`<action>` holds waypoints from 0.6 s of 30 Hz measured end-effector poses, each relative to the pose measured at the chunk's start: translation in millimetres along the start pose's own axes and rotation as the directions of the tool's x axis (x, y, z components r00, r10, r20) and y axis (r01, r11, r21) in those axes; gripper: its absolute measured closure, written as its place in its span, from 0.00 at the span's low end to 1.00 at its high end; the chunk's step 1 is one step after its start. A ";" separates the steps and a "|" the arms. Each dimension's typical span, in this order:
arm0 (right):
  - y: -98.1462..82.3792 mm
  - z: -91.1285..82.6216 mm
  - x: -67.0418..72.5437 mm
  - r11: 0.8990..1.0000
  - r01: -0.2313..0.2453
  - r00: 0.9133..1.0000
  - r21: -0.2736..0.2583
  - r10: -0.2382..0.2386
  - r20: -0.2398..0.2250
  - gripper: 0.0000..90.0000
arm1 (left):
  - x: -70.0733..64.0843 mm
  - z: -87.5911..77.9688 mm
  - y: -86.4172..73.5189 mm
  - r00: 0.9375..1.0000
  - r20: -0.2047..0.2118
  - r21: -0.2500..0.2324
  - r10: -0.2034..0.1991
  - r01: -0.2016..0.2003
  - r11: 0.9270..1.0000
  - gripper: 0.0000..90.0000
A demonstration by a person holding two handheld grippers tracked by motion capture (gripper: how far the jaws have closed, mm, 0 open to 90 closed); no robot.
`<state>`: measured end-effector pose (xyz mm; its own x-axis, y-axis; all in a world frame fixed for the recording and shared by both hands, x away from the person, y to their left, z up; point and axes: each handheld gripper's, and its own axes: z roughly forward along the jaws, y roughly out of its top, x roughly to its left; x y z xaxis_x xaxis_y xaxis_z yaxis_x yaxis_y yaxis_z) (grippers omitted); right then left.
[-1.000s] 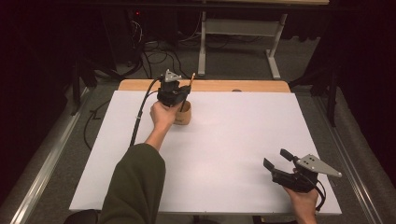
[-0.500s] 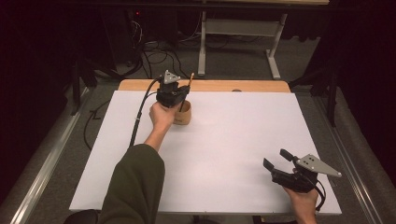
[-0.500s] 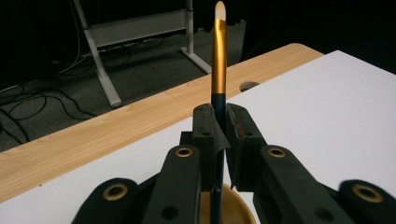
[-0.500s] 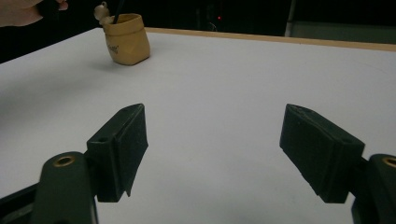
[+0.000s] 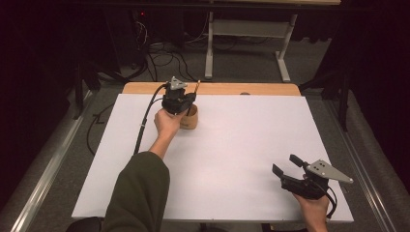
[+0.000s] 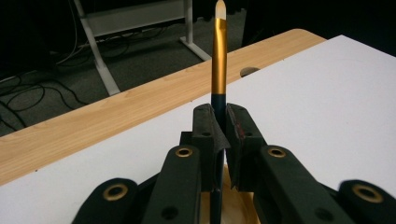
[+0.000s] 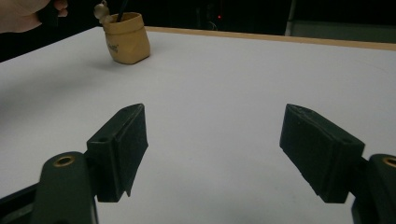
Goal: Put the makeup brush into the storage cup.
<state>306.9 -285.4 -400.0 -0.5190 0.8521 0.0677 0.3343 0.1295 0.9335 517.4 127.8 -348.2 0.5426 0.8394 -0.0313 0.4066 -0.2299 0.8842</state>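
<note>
My left gripper (image 5: 185, 103) is at the back left of the white table top (image 5: 232, 145), right over a tan cup (image 5: 190, 121). Its jaws are shut on a slim brush (image 6: 219, 56) with a dark handle, a gold ferrule and a pale tip. The brush stands upright, with its lower end down in the cup (image 6: 239, 205). The gold end (image 5: 197, 86) sticks up past the gripper. My right gripper (image 5: 286, 164) rests low near the front right corner. It is open, with nothing between its pads (image 7: 122, 140). The cup (image 7: 127, 39) stands far off from it.
A wooden strip (image 5: 241, 89) with a round hole borders the table's far edge. Behind it lie dark floor, cables and a grey desk frame (image 5: 246, 29). A person's green sleeve (image 5: 140, 193) reaches in from the front left.
</note>
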 end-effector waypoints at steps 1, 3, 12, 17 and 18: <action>0.0 0.1 0.3 1.000 -0.002 1.000 0.000 0.002 0.001 0.28 | 0.3 0.0 -0.6 1.000 0.001 0.005 -0.001 0.001 1.000 0.92; 0.0 0.4 0.3 1.000 -0.003 1.000 0.000 0.003 0.000 0.28 | 0.7 0.2 -1.6 1.000 0.005 0.016 -0.003 0.003 1.000 0.92; 0.0 0.3 0.5 1.000 -0.003 1.000 0.001 0.003 0.001 0.28 | 0.2 1.8 -3.4 1.000 0.018 0.052 0.003 -0.004 0.999 0.92; -0.1 0.5 0.4 1.000 -0.001 1.000 0.005 0.001 0.001 0.28 | 1.1 2.8 -4.3 1.000 0.024 0.062 0.001 -0.003 0.998 0.92; -0.1 0.5 0.3 1.000 -0.001 1.000 0.005 0.001 0.001 0.28 | 1.2 3.1 -4.4 1.000 0.026 0.063 0.004 -0.006 0.998 0.92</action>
<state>307.1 -284.8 -400.2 -0.5177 0.8528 0.0685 0.3388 0.1308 0.9317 518.5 128.3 -353.6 0.5630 0.8255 -0.0397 0.4492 -0.2652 0.8532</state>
